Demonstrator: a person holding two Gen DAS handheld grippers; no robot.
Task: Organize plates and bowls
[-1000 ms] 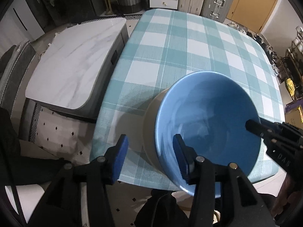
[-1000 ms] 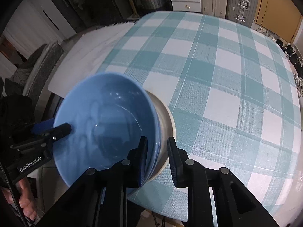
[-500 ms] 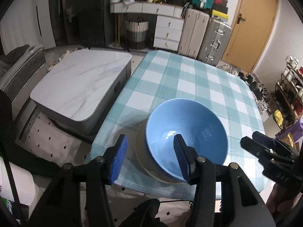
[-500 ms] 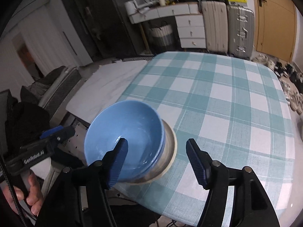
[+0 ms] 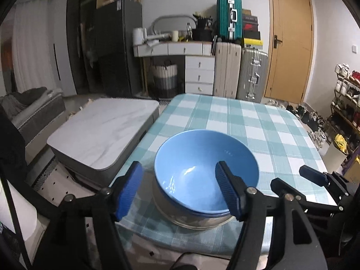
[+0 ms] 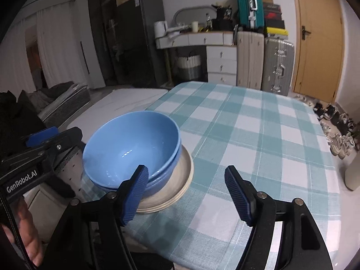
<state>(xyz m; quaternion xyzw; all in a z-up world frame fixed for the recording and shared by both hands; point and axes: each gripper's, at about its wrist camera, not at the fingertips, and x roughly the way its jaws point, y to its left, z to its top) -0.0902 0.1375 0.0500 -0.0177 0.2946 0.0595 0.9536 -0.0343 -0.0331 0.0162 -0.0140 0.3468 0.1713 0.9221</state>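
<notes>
Two nested blue bowls sit on a stack of beige plates at the near left corner of the checked table. My left gripper hangs just short of the bowls. Its jaws are opening and its pads touch nothing. My right gripper is back from the stack on its right side, jaws also opening, with only tablecloth between them. Each gripper shows in the other's view: the right gripper and the left gripper.
A low marble-topped table stands left of the checked table, close to the stack. Drawers, suitcases and a door line the back wall. Shoes and a rack are at the right. A hand holds the left gripper.
Both grippers let go of the top bowl's rim, opened wider and drew back from it while tilting up. The bowl stays on the stack.
</notes>
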